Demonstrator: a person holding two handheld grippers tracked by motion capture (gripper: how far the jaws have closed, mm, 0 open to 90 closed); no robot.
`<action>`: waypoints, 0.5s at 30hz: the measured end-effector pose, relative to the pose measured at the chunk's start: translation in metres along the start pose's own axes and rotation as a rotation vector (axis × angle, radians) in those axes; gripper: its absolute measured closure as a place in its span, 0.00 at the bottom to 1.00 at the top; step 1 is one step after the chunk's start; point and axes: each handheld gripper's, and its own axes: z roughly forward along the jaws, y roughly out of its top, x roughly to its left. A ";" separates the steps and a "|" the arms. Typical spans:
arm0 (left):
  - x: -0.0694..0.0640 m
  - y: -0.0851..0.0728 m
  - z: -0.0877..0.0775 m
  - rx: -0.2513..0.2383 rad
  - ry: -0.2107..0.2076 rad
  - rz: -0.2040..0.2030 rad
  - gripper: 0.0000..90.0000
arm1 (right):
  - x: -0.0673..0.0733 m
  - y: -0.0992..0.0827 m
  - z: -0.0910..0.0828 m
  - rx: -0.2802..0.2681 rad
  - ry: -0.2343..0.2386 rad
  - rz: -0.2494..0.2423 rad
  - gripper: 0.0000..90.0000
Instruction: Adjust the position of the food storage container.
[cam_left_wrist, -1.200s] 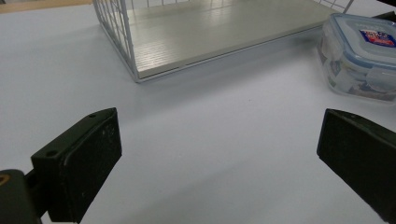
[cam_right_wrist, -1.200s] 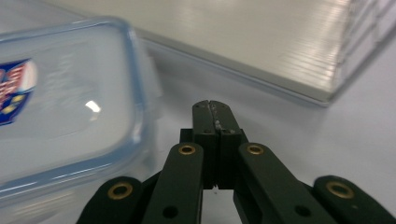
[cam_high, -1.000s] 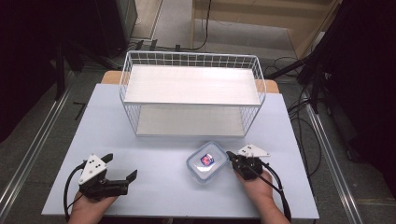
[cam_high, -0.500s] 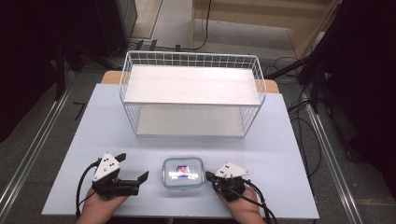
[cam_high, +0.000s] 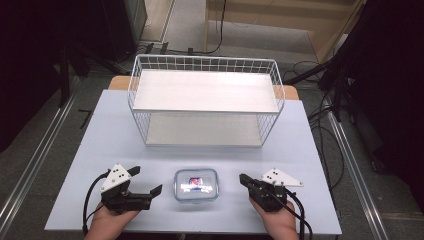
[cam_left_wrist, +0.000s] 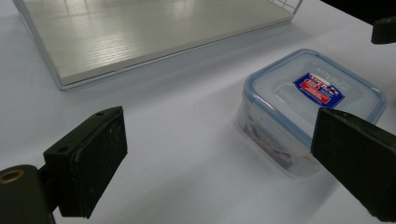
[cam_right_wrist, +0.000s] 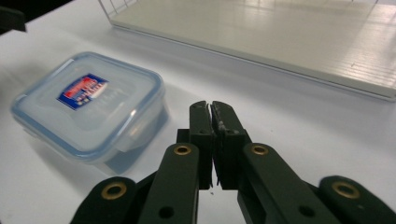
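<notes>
A square clear plastic food container with a blue-rimmed snap lid and a red-and-blue label (cam_high: 196, 184) sat on the pale blue-grey tabletop (cam_high: 310, 150), on the person's side of the white wire two-tier rack with pale wooden shelves (cam_high: 205, 102) and level with its middle, well apart from the rack's lower shelf.

The left gripper (cam_high: 146, 182) lay just to the left of the container, pointing towards it. Its jaws stood wide, though they had just been easing slightly inward; in the left gripper view its right jaw reached in front of the container's near corner, and whether it touched could not be told. Nothing was between the pads but bare table.

The right gripper (cam_high: 243, 178) lay just to the right of the container, apart from it, its tip aimed at the container's side. In the right gripper view its jaws (cam_right_wrist: 213, 109) stood pressed all but together, holding nothing, with the container off to their left.
</notes>
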 end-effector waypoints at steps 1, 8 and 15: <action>-0.002 0.001 0.002 0.005 -0.004 -0.013 0.04 | 0.001 0.001 -0.001 -0.004 0.005 0.001 0.95; -0.011 0.005 0.013 0.017 -0.047 -0.037 0.04 | 0.012 0.003 0.003 0.010 0.052 0.012 0.80; -0.022 0.006 0.030 0.048 -0.092 -0.077 0.05 | 0.017 0.004 0.009 0.023 0.068 0.016 0.70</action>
